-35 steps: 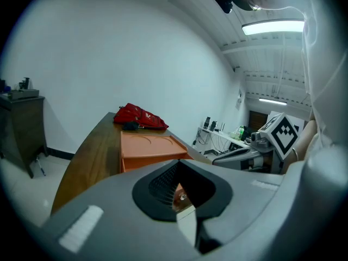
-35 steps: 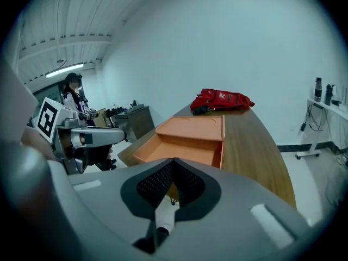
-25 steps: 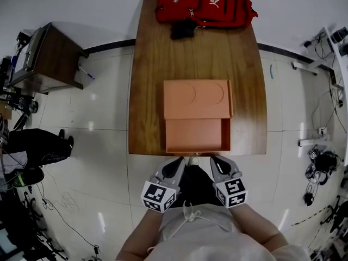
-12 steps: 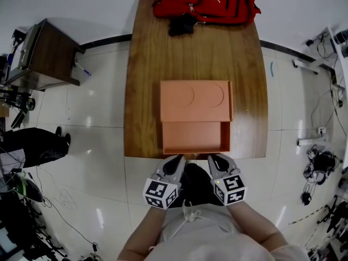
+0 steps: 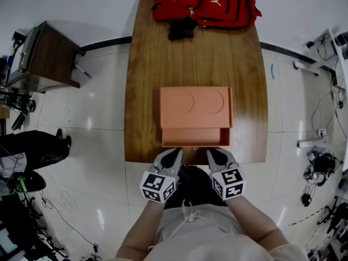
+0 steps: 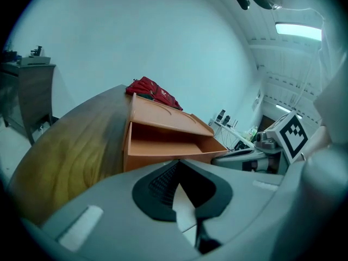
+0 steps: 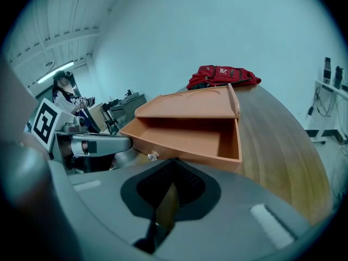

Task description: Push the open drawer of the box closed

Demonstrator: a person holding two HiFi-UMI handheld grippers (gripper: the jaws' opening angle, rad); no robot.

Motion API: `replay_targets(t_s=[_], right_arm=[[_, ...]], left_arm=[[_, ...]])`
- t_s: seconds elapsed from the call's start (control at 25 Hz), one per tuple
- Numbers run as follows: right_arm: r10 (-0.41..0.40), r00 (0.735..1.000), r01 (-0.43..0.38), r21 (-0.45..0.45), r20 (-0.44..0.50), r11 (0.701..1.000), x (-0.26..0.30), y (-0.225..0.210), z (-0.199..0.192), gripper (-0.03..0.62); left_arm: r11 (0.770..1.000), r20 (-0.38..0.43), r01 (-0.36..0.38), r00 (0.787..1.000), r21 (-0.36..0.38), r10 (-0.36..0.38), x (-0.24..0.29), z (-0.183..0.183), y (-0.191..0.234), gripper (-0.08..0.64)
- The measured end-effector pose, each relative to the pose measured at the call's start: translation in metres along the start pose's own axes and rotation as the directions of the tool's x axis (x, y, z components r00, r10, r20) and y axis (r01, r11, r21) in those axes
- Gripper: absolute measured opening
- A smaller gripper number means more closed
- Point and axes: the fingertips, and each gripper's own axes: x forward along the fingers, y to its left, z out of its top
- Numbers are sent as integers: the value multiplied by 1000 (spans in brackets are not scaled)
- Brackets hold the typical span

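Observation:
An orange box (image 5: 196,107) sits on the wooden table (image 5: 147,64) near its front edge. Its drawer (image 5: 196,137) sticks out a short way toward me and is empty inside (image 7: 185,137). A small clear knob (image 7: 153,155) shows on the drawer front. My left gripper (image 5: 173,154) is shut, with its tip at the left part of the drawer front (image 6: 147,157). To its right, my right gripper (image 5: 215,154) is also shut, tip against the right part of that front. Neither gripper holds anything.
A red backpack (image 5: 204,3) with a black item (image 5: 182,29) beside it lies at the table's far end. A dark side cabinet (image 5: 41,56) stands on the floor to the left. Cables and gear lie along the right wall (image 5: 321,162).
Both grippers have moved forward against the drawer front. The drawer has slid well into the box, and the box has shifted slightly away from me.

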Motion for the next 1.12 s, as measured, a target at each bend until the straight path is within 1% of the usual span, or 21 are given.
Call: replay_targets(t_s=[0.2, 0.44, 0.6, 0.72, 0.92, 1.12], right_arm=[[-29, 999, 29, 23, 16, 999, 10, -14, 14, 5], [-52, 998, 51, 17, 39, 999, 24, -28, 36, 5], [-68, 997, 67, 22, 41, 998, 27, -36, 43, 5], [-69, 997, 68, 24, 39, 997, 24, -39, 44, 5], [-72, 996, 71, 20, 58, 997, 19, -42, 49, 5], [-41, 995, 40, 18, 95, 999, -6, -33, 55, 4]], left_arm=[[1000, 11, -6, 1000, 1, 6, 12, 15, 5, 6], [1000, 39, -28, 999, -11, 28, 27, 38, 19, 6], [999, 35, -50, 998, -11, 50, 32, 46, 23, 6], [998, 43, -62, 997, 10, 62, 31, 51, 21, 6], [998, 57, -62, 996, 3, 62, 31, 55, 22, 6], [998, 81, -57, 995, 12, 56, 14, 59, 5, 6]])
